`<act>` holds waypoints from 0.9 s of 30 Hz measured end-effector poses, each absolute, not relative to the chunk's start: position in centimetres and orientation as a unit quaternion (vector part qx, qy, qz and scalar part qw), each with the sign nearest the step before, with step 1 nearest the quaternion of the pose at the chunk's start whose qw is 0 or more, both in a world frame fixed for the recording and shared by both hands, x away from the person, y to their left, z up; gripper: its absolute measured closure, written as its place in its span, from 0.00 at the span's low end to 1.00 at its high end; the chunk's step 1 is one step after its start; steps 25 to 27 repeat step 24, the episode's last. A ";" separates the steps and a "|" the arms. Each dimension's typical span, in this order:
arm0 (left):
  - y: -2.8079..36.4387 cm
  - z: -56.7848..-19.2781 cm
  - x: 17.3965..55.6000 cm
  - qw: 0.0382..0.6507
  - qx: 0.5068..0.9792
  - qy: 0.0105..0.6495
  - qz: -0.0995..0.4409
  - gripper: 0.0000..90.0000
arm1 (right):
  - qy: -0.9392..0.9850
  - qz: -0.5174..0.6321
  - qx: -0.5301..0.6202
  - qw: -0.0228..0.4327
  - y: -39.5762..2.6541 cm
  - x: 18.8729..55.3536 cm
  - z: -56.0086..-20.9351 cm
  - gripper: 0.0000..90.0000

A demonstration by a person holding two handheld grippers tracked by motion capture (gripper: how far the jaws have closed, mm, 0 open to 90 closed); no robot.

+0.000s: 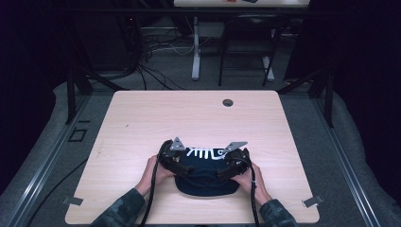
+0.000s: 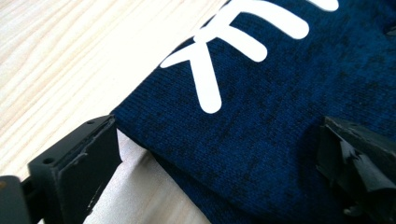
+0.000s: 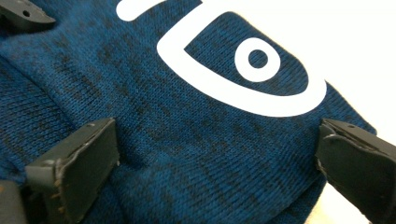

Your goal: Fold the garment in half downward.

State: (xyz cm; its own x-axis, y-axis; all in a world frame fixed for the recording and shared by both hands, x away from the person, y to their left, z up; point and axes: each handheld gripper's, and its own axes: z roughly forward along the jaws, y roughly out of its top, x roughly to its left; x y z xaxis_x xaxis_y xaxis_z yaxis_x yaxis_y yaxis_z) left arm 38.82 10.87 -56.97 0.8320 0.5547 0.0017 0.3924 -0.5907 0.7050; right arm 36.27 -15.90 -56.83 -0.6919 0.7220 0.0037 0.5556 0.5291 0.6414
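Both hand-held grippers, left [image 1: 182, 165] and right [image 1: 230, 166], stood wide over the blue hat [image 1: 204, 177] on the desk [image 1: 142, 123]; it looked maybe folded, nothing held.

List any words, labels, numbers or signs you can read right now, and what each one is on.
No readable words, brand names or numbers.
The dark blue knit garment on the wooden table carries a white print: a fish-skeleton drawing, ribs in the left gripper view, head with a round eye in the right gripper view. It is a picture, not lettering.
A red mark on the far table is too small to read.
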 end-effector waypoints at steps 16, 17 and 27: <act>15.7 -55.6 36.8 0.392 0.852 0.312 0.153 0.00 | 0.814 0.372 0.419 0.152 -23.4 33.3 -54.1 0.00; 16.3 -55.9 36.8 0.388 0.850 0.321 0.155 0.00 | 0.813 0.370 0.423 0.150 -23.6 33.4 -54.3 0.00; 16.9 -56.8 37.0 0.370 0.856 0.331 0.145 0.00 | 0.822 0.345 0.430 0.145 -24.0 33.6 -55.3 0.00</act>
